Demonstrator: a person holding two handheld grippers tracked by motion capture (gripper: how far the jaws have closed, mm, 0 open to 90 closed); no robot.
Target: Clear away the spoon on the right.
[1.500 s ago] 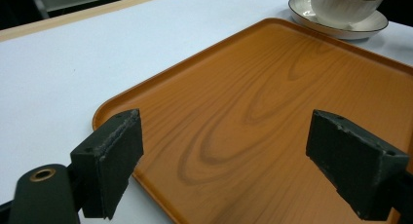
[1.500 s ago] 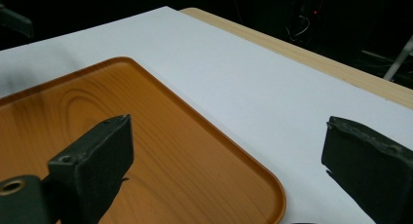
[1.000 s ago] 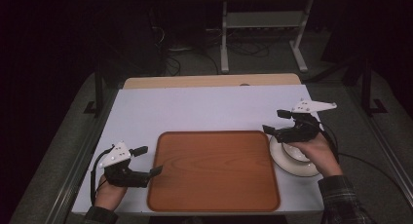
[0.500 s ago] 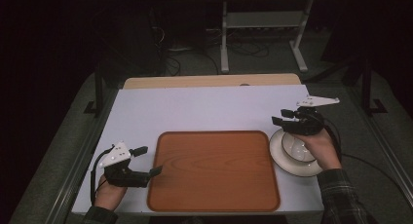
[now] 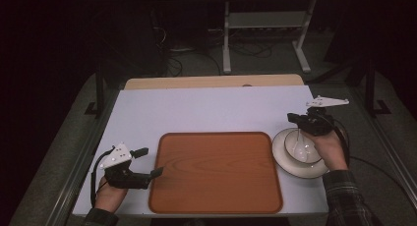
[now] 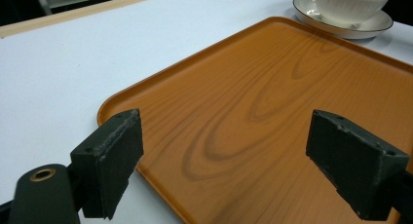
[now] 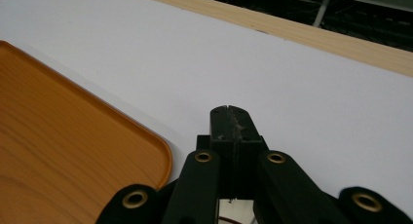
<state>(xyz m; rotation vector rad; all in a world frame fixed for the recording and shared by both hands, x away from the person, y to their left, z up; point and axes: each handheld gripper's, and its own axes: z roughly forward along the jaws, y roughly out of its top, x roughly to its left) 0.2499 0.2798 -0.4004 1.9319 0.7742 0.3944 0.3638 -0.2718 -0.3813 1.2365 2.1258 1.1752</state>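
Our right gripper (image 5: 300, 121) hangs over the far rim of the bowl (image 5: 301, 147), which sits on a saucer (image 5: 282, 159) right of the tray (image 5: 216, 172). Its jaws have just clamped together; whether the rim is pinched we cannot tell, our hand hides it. Since earlier it shifted rightward. Our left gripper (image 6: 243, 165) gapes empty.

high view overhead facing forward, both gripper views low, close, sharing the tray (image 5: 216, 172)
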